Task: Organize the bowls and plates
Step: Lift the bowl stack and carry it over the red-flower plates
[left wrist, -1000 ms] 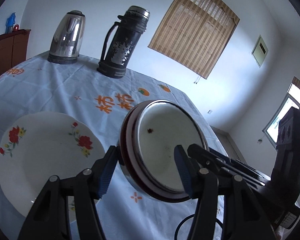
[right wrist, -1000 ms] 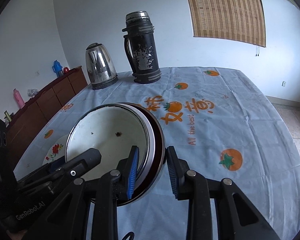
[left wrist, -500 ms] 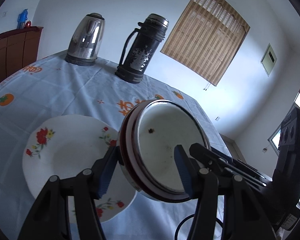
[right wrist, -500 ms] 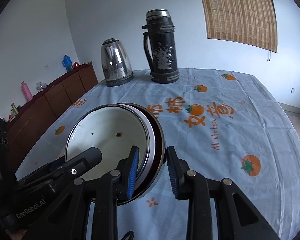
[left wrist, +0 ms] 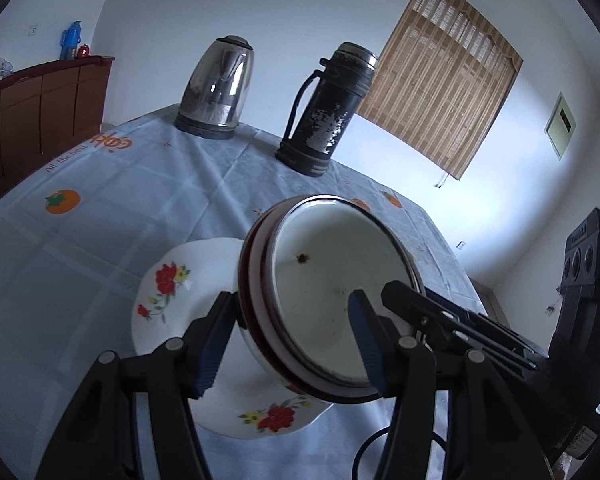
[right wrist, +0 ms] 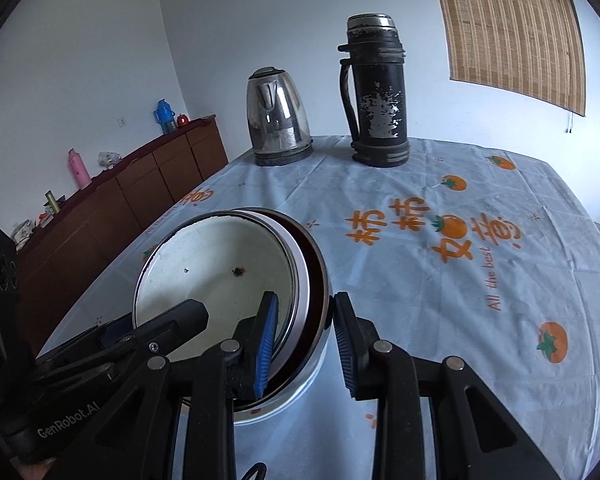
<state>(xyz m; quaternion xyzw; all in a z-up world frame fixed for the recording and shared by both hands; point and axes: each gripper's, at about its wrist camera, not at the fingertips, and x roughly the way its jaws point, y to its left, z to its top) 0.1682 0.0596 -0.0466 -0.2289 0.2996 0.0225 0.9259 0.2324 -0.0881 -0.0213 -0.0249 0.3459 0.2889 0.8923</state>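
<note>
A stack of nested bowls (left wrist: 332,296), white inside with dark red and steel rims, is held tilted between both grippers above the table. My left gripper (left wrist: 288,340) grips the rim on one side, one finger inside and one outside. My right gripper (right wrist: 304,344) grips the opposite rim of the stack (right wrist: 228,280) the same way. A white plate with red flowers (left wrist: 168,300) lies on the tablecloth, partly under the bowls in the left wrist view. The plate is hidden in the right wrist view.
A steel kettle (left wrist: 216,88) and a black thermos (left wrist: 328,108) stand at the table's far side; they also show in the right wrist view as kettle (right wrist: 278,116) and thermos (right wrist: 376,92). A brown sideboard (right wrist: 112,200) runs along the wall to the left.
Both grippers have carried the bowl stack over the table toward the flowered plate. The plate now lies partly beneath the bowls. The grips have not changed.
</note>
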